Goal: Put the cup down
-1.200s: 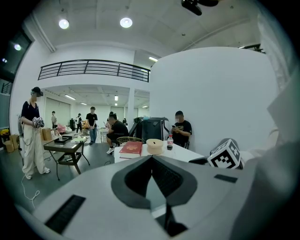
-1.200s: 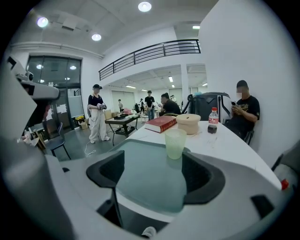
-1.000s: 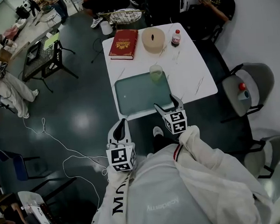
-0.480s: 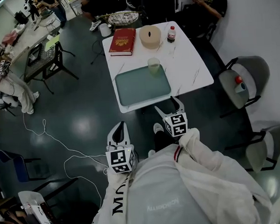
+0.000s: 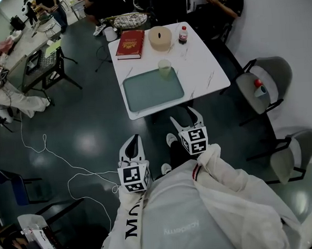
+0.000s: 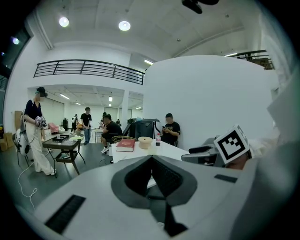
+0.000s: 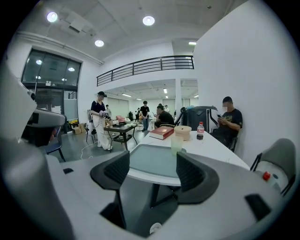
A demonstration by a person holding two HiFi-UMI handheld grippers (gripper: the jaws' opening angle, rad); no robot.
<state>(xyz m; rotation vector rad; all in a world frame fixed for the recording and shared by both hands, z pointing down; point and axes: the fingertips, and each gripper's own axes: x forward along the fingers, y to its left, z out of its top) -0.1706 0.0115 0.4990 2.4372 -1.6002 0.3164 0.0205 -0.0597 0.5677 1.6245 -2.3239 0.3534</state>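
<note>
Across dark hall floor, found white table point(image 5: 206, 79) well apart from both tools. Noted cup point(image 5: 164, 68) upright at far edge of green tray point(image 5: 153, 92), gripped by neither tool. Found left tool point(image 5: 137, 138) clenched on nothing; right tool point(image 5: 183, 114) released and empty, jaws just lately closing a little. Judged placement complete. Flagged risk of tipping cup by bumping tray or table edge on any return reach, or knocking it toward nearby book point(image 5: 130, 44).
</note>
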